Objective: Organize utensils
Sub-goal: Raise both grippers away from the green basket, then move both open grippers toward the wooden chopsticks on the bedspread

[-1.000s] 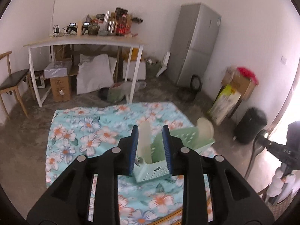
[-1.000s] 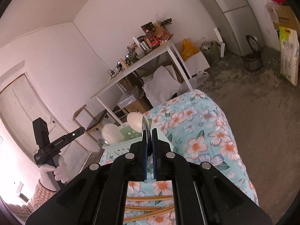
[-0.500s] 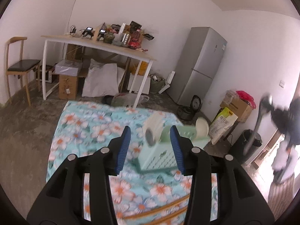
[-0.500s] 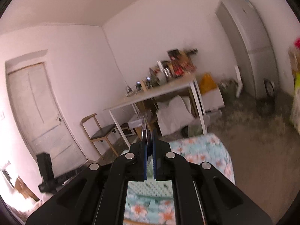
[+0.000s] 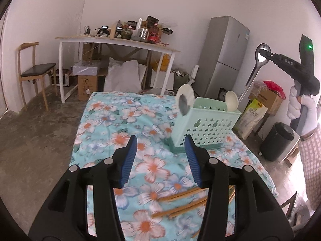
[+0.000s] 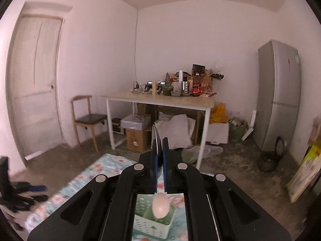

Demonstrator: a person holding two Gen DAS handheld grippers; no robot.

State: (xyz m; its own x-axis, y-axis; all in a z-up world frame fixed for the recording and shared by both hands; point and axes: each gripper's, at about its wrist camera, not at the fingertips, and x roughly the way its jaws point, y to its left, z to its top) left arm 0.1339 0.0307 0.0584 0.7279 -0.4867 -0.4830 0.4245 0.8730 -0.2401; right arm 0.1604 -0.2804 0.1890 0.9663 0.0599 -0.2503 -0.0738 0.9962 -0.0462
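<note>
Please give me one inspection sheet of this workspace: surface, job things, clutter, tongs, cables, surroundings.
Surface: floral cloth covers the table.
Job's things: green holder upright, holding spoons; metal spoon held above it; wooden chopsticks lying loose.
Clutter: nothing seen on the cloth.
Tongs: left tongs open, nothing between them, jaws have just been opening; right tongs shut on the metal spoon's bowl.
Cables: one runs down the wall corner.
Surroundings: white desk, chair, fridge.

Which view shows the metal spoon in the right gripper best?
Left wrist view: the metal spoon shows full length, bowl clamped in the right gripper, handle hanging over the green holder. Right wrist view shows only its edge between the pads.
</note>
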